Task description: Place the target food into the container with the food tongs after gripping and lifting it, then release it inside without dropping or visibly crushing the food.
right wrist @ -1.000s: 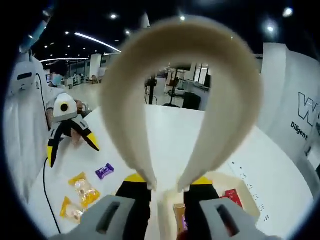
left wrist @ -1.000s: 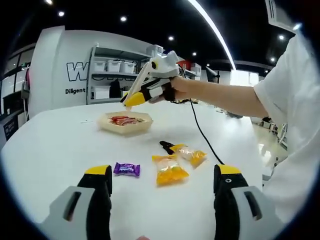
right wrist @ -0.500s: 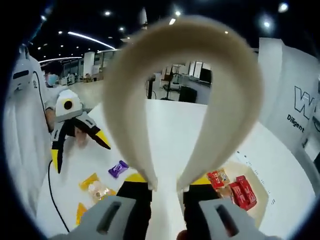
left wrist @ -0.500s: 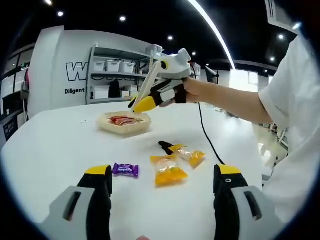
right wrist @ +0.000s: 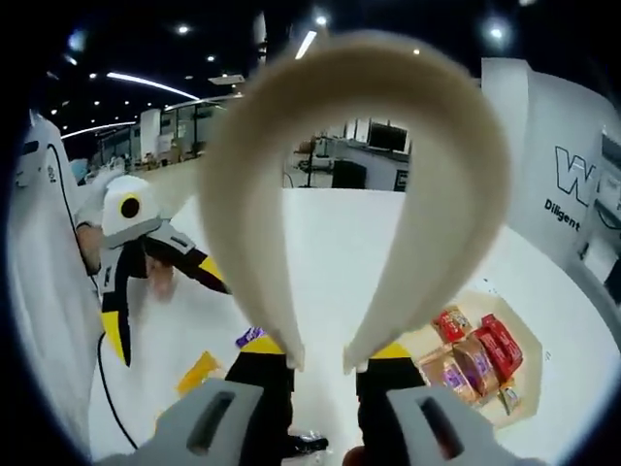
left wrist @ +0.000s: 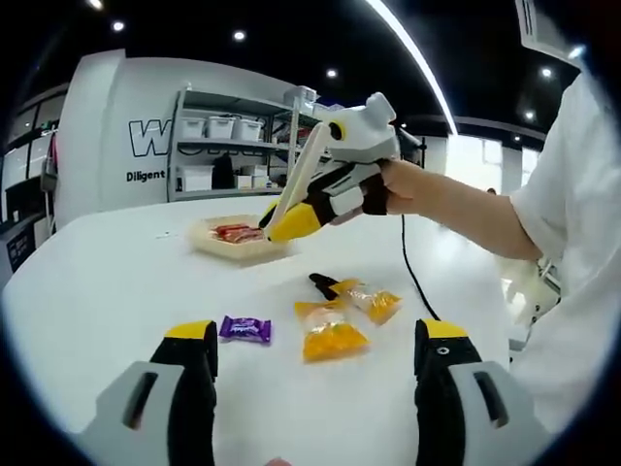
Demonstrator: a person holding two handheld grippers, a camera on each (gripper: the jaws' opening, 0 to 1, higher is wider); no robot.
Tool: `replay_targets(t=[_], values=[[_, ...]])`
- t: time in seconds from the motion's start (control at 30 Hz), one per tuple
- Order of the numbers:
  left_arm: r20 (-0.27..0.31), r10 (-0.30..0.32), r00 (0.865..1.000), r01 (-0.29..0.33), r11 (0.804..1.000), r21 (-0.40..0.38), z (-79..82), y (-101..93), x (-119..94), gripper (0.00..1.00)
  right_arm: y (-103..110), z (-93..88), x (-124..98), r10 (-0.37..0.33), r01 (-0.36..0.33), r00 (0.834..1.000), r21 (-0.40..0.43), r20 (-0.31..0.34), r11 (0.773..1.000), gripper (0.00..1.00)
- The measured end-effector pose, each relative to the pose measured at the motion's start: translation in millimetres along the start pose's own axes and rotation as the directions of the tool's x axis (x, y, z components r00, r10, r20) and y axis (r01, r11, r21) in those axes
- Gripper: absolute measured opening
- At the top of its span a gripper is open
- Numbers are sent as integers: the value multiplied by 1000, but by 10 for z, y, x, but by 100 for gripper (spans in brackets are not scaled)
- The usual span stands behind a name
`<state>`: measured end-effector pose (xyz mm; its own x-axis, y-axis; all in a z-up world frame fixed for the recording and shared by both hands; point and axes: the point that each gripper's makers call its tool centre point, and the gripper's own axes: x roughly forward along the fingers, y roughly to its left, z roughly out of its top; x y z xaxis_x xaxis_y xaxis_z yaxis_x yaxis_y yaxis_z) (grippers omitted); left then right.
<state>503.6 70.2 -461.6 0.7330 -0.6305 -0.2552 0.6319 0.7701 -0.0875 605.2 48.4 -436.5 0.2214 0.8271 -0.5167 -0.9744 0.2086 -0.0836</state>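
My right gripper (right wrist: 325, 357) is shut on the cream food tongs (right wrist: 456, 146), whose loop arches across the right gripper view with nothing between its arms. In the left gripper view the right gripper (left wrist: 288, 224), with the tongs (left wrist: 302, 173) in it, hangs just right of the beige container (left wrist: 218, 248) holding red packets. The container (right wrist: 532, 342) lies low right in the right gripper view. A purple candy (left wrist: 245, 329) and two yellow packets (left wrist: 330, 337) (left wrist: 372, 302) lie on the white table (left wrist: 107, 282). My left gripper (left wrist: 316, 330) is open near the table's front.
A small black object (left wrist: 319, 283) lies beside the farther yellow packet. A black cable (left wrist: 412, 277) trails from the right gripper across the table. A person's white sleeve (left wrist: 568, 194) fills the right side. Shelving with bins (left wrist: 223, 131) stands behind the table.
My right gripper, still holding the tongs, has moved away from above the container, rightward in the left gripper view and lower, toward the loose packets. The left gripper has not moved.
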Motion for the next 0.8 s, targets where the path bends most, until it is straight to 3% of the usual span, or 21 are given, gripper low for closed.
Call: replay_targets(t=[0.37, 0.8], values=[[5, 12, 1000, -12, 1000, -11, -3, 32, -21, 83, 57, -53, 93, -44, 43, 999, 102, 7, 994, 19], [10, 24, 1000, -24, 1000, -18, -11, 84, -56, 83, 268, -96, 269, -67, 70, 998, 136, -20, 988, 19]])
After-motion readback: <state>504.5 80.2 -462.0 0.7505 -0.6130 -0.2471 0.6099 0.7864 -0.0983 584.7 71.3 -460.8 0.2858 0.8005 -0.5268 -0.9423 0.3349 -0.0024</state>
